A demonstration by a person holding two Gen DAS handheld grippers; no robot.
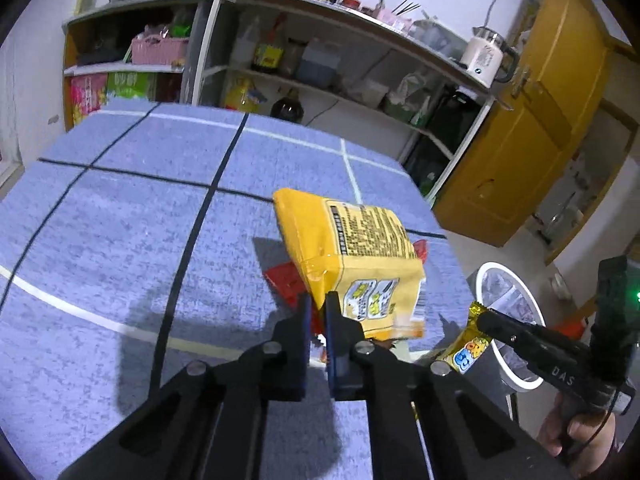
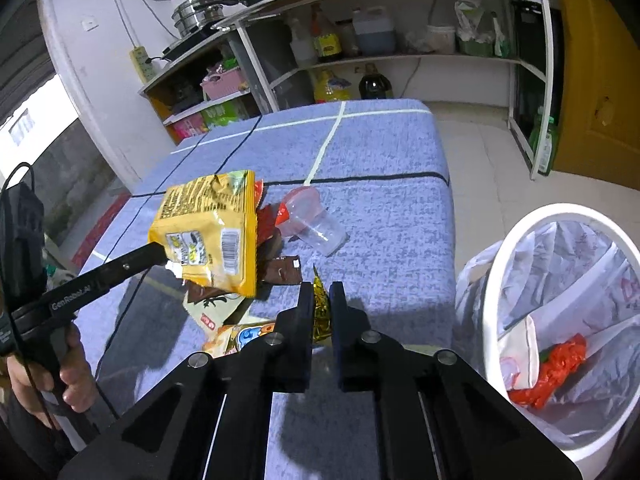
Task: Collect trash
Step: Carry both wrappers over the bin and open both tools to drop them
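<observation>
Two pieces of trash were in hand at once. Left claw [image 1: 316, 306] was clenched on the lower corner of the yellow snack bag [image 1: 352, 248], which hung lifted clear of the blue tabletop [image 1: 120, 220], its shadow falling on the cloth below. Right claw [image 2: 322, 300] was clenched on a small gold-foil wrapper [image 2: 320, 308]; from the left wrist view the same wrapper dangled off the claw tips, apparently raised off the cloth as well, though contact at its far end could not be ruled out. Remaining on the tabletop: a loose heap of red and brown wrappers [image 2: 276, 256] directly under the yellow bag, an orange packet [image 2: 244, 338] near the front edge, and a clear plastic cup [image 2: 316, 226] lying on its side just beside the heap. White bin [image 2: 496, 288] stood on the floor off the tabletop's right edge, lined with a plastic bag and already holding a red wrapper. Judged step: pick completed on both sides, transfer to bin pending. Next move would call for swinging both claws rightward over the bin rim, right claw first since it is nearer, then releasing above the liner. Risk noted: the yellow bag is held only by a corner and may swing or clip the rim.
</observation>
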